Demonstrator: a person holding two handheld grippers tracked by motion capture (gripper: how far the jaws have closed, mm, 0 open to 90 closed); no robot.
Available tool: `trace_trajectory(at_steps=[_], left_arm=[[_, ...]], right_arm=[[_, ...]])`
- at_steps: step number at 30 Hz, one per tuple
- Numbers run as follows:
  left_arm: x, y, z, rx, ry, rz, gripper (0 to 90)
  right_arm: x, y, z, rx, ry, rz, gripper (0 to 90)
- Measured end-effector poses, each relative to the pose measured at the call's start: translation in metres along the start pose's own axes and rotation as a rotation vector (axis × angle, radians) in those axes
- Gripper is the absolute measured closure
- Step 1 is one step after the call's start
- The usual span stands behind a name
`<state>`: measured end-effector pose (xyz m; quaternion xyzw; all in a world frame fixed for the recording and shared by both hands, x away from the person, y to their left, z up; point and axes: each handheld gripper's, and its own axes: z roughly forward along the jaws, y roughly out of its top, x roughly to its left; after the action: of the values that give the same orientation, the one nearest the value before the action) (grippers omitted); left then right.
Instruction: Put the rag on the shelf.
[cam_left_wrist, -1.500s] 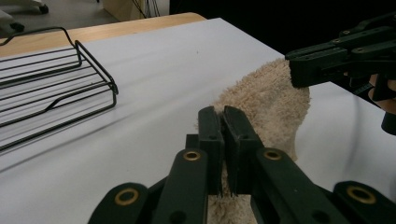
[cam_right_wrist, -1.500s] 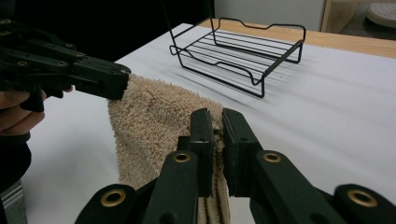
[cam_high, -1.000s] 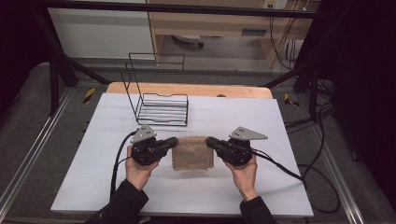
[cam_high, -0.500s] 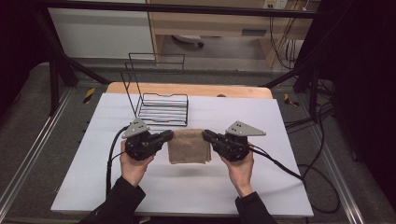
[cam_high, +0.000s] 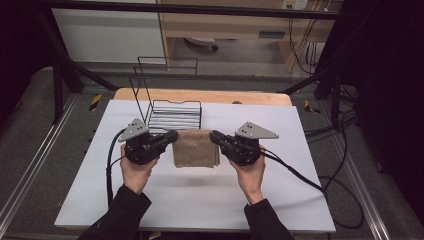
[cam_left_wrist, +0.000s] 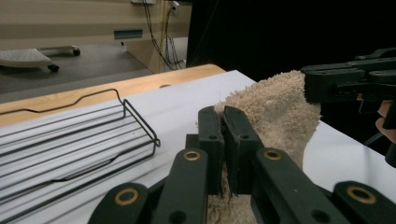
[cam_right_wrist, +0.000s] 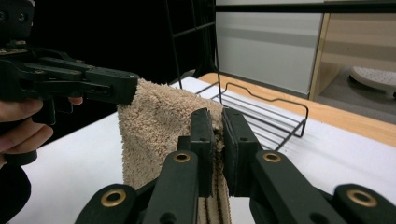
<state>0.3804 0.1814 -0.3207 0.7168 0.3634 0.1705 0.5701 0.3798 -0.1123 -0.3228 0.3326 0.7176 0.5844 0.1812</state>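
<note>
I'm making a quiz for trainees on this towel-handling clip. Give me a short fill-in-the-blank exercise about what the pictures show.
1. The left gripper and right gripper each hold one side of a beige ____.
2. The towel hangs ____ the white table, lifted off it.
3. Behind the towel stands a black wire ____.
4. Both grippers' jaws are ____ on the cloth.

Missing words: towel; above; rack; shut

The black left tongs (cam_left_wrist: 223, 140) pinch the near edge of a tan terry-cloth towel (cam_left_wrist: 275, 109), jaws closed on it. The other black tongs (cam_left_wrist: 312, 86) clamp its far corner. A black wire rack (cam_left_wrist: 93, 140) sits on the white counter (cam_left_wrist: 187, 100).
</note>
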Motion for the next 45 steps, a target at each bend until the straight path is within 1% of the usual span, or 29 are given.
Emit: trace_trajectory(at_steps=[1,4,5,7,8,14,17,24,27,34,37,41,45], left_arm=[[0.001,0.002,-0.001,-0.005,0.003,-0.002,85.9],[0.004,0.006,-0.004,-0.023,0.012,0.002,85.9],[0.005,0.007,-0.004,-0.028,0.014,0.000,85.9],[0.007,0.009,-0.005,-0.036,0.020,-0.003,85.9],[0.009,0.010,-0.006,-0.042,0.020,-0.006,85.9],[0.015,0.014,-0.010,-0.078,0.027,-0.010,85.8],[0.019,0.017,-0.013,-0.101,0.031,-0.016,85.9],[0.026,0.027,-0.019,-0.153,0.038,-0.023,85.9],[0.028,0.031,-0.021,-0.160,0.044,-0.016,85.9],[0.033,0.042,-0.024,-0.193,0.058,-0.009,85.9],[0.035,0.046,-0.025,-0.206,0.063,-0.010,85.9],[0.039,0.051,-0.025,-0.222,0.069,-0.016,85.9],[0.042,0.057,-0.027,-0.234,0.079,-0.008,85.8]], right_arm=[[0.001,0.004,0.002,-0.011,0.000,-0.002,83.6],[0.002,0.007,0.005,-0.019,-0.003,-0.009,83.6],[0.003,0.011,0.007,-0.030,-0.006,-0.014,83.6],[0.003,0.013,0.009,-0.031,-0.006,-0.013,83.6],[0.004,0.016,0.011,-0.041,-0.008,-0.017,83.6],[0.006,0.022,0.018,-0.055,-0.012,-0.026,83.6],[0.007,0.028,0.023,-0.060,-0.006,-0.033,83.6],[0.008,0.039,0.030,-0.080,-0.005,-0.053,83.6],[0.009,0.045,0.033,-0.093,-0.008,-0.061,83.5],[0.010,0.057,0.038,-0.114,-0.015,-0.072,83.6],[0.011,0.066,0.041,-0.127,-0.021,-0.082,83.6],[0.012,0.073,0.045,-0.134,-0.023,-0.087,83.6],[0.012,0.078,0.049,-0.146,-0.027,-0.088,83.6]])
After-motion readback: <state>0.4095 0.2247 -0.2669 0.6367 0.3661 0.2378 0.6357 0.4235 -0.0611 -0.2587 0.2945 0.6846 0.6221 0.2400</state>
